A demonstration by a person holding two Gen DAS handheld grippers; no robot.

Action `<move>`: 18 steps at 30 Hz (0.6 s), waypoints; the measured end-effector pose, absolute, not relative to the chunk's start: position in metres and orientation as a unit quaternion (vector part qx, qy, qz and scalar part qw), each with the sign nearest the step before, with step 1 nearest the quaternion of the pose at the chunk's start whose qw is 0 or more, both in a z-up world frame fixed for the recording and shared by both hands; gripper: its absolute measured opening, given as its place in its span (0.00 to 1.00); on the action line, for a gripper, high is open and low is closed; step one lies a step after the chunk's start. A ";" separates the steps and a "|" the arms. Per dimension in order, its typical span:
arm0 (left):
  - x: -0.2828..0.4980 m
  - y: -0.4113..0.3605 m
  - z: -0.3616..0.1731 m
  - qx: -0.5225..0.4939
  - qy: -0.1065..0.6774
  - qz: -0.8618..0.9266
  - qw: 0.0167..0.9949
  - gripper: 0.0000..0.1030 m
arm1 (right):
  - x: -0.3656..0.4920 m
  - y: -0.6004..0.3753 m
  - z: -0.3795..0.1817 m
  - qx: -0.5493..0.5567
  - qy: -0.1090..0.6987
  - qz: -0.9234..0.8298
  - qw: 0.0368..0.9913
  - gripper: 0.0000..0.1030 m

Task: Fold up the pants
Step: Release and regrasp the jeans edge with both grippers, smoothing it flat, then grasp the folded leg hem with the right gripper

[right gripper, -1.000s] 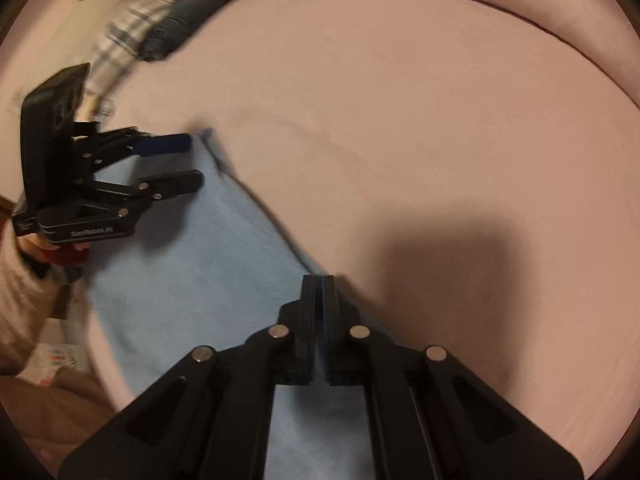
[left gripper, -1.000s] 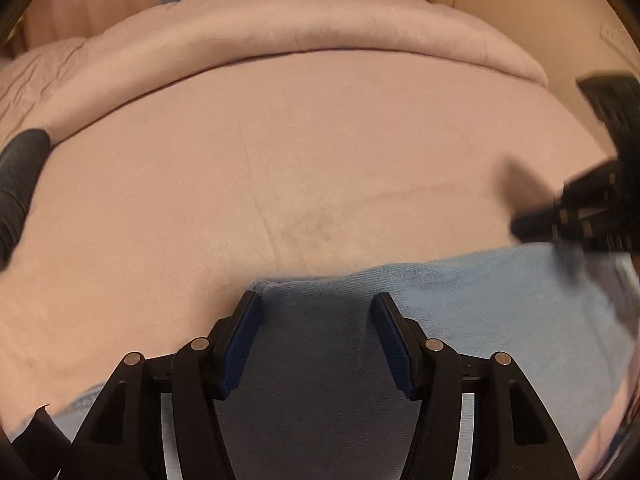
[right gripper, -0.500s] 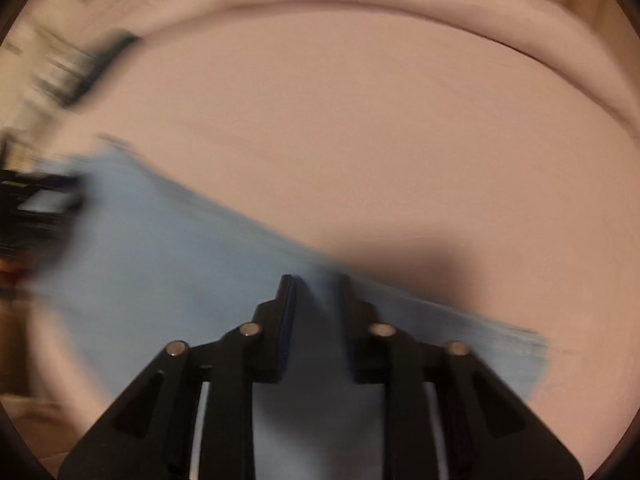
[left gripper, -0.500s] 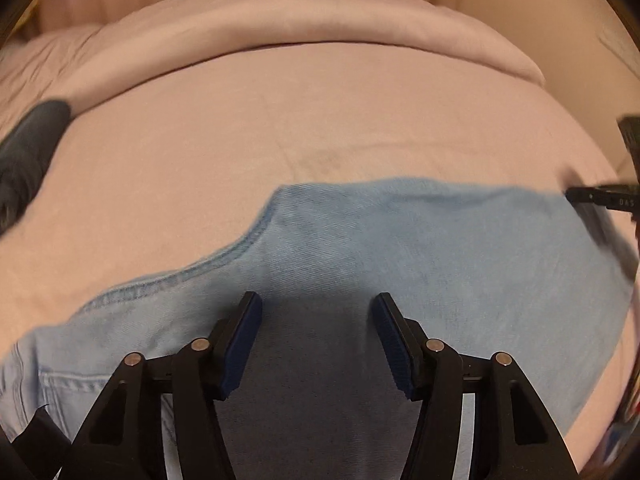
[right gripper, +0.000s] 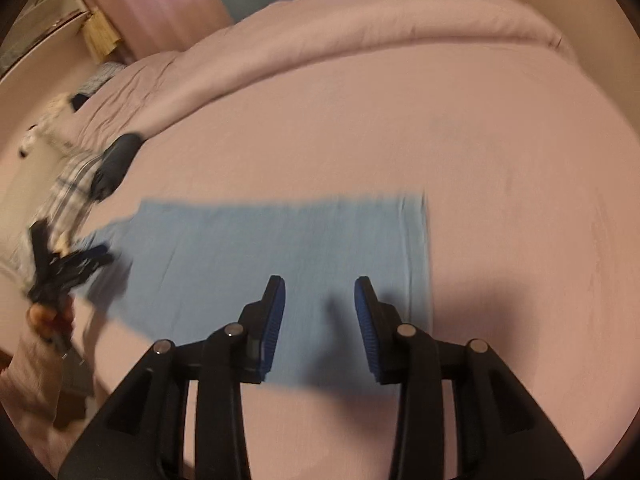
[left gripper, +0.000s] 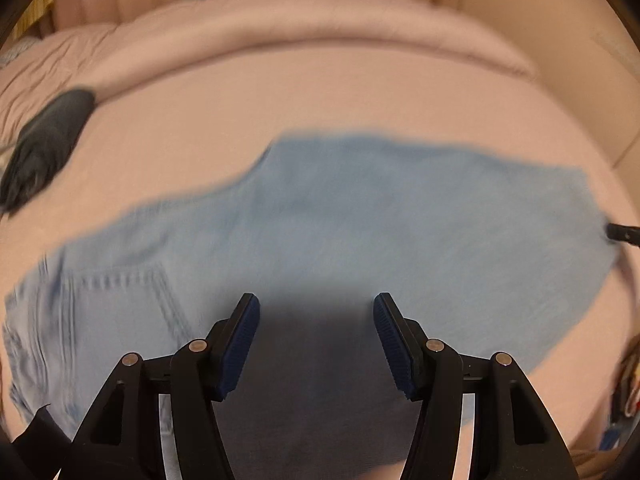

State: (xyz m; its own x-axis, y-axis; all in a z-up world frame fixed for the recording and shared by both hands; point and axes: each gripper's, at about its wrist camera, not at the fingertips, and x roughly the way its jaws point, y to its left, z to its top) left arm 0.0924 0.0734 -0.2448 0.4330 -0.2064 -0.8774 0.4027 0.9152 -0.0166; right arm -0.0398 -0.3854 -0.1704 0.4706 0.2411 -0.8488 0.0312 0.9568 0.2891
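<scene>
Pants (left gripper: 360, 232) lie flat on the bed (left gripper: 320, 100), centre frame, seemingly already halved lengthwise (blurry). Right gripper (right gripper: 320, 300) just opened, empty; left gripper (left gripper: 316, 320) apart, empty. Next: regrip the leg end for the cross-fold.

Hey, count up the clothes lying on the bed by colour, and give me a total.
Light blue: 1, the jeans, spread flat on the bed.
Dark, near black: 1, a bundled garment at the bed's left side.
Plaid, pale with dark lines: 1, a checked cloth beside the dark one.
Total: 3
</scene>
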 end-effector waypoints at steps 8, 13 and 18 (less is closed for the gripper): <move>0.077 0.083 -0.212 0.042 0.479 -0.176 0.859 0.59 | -0.068 -0.430 -0.165 0.252 0.430 -0.012 0.867 0.37; 0.081 0.063 -0.190 0.025 0.461 -0.181 0.868 0.59 | -0.096 -0.432 -0.170 0.339 0.404 0.010 0.849 0.44; 0.069 0.044 -0.180 0.028 0.451 -0.196 0.870 0.59 | -0.107 -0.412 -0.187 0.350 0.418 0.009 0.838 0.44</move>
